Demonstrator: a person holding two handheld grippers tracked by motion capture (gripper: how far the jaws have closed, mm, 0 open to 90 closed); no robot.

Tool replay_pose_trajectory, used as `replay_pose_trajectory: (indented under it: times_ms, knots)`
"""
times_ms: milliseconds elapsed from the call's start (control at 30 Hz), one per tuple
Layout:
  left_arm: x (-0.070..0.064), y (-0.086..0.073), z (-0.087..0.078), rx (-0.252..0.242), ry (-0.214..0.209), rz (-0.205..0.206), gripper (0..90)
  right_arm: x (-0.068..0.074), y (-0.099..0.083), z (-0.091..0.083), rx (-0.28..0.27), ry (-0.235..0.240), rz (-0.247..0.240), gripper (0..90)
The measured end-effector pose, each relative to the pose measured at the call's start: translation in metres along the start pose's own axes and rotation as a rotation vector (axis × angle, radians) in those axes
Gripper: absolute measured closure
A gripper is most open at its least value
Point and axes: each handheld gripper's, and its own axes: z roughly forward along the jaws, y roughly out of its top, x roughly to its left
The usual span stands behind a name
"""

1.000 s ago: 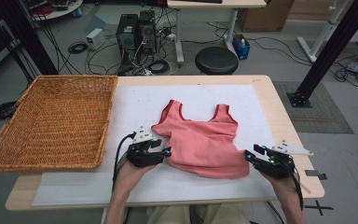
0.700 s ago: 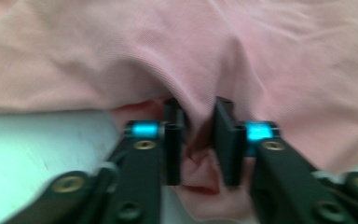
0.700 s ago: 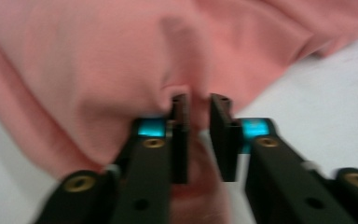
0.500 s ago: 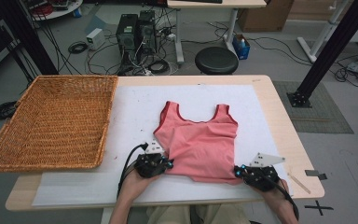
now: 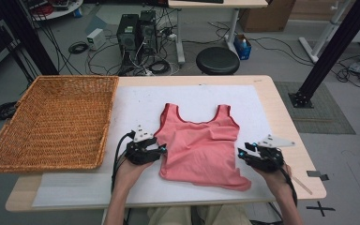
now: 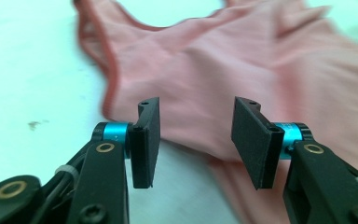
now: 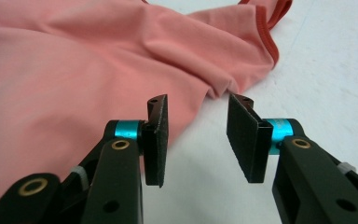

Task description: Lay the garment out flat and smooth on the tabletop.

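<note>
A pink tank top [image 5: 201,147] lies spread on the white mat, straps pointing away from me, with some wrinkles. My left gripper [image 5: 161,151] sits open at the garment's left side edge; in the left gripper view [image 6: 196,140] its pads frame the pink cloth [image 6: 242,70] with nothing between them. My right gripper [image 5: 240,155] rests open at the garment's right side edge. The right gripper view [image 7: 196,140] shows bare mat between its pads, the top's side edge [image 7: 98,60] running just ahead and to the left.
A large wicker basket [image 5: 51,123] stands on the table's left part. The white mat [image 5: 136,98] covers most of the wooden table [image 5: 290,129]. Beyond the table are a black stool [image 5: 218,60], computer towers [image 5: 136,33] and cables on the floor.
Both grippers shifted along the garment's sides toward the far edge of the table; the top now lies flatter and more spread than a second ago.
</note>
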Motion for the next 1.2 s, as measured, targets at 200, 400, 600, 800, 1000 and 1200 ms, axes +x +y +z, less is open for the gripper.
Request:
replay_pose_trajectory:
  times_ms: [200,400,600,800,1000,1200]
  knots:
    - [0.001,0.001,0.033,0.074,0.054,0.075,52.2,0.010,0.012,0.048,0.087,-0.002,-0.072,62.9]
    - [0.000,-0.004,0.038,0.093,-0.008,0.106,68.0,0.016,0.008,0.051,0.107,0.036,-0.104,88.5]
    - [-0.004,-0.014,0.023,0.106,-0.064,0.101,87.4,0.016,-0.010,0.021,0.121,0.081,-0.068,89.2]
    - [-0.002,-0.014,0.006,0.046,-0.084,0.051,71.9,0.018,-0.019,-0.010,0.105,0.141,-0.053,74.5]
    - [0.008,-0.008,0.010,0.016,0.070,-0.018,57.2,-0.010,-0.002,0.001,0.019,-0.022,0.050,63.6]
    - [0.007,-0.008,0.028,0.073,0.075,0.003,54.2,-0.012,0.009,0.042,0.102,-0.062,-0.006,63.1]
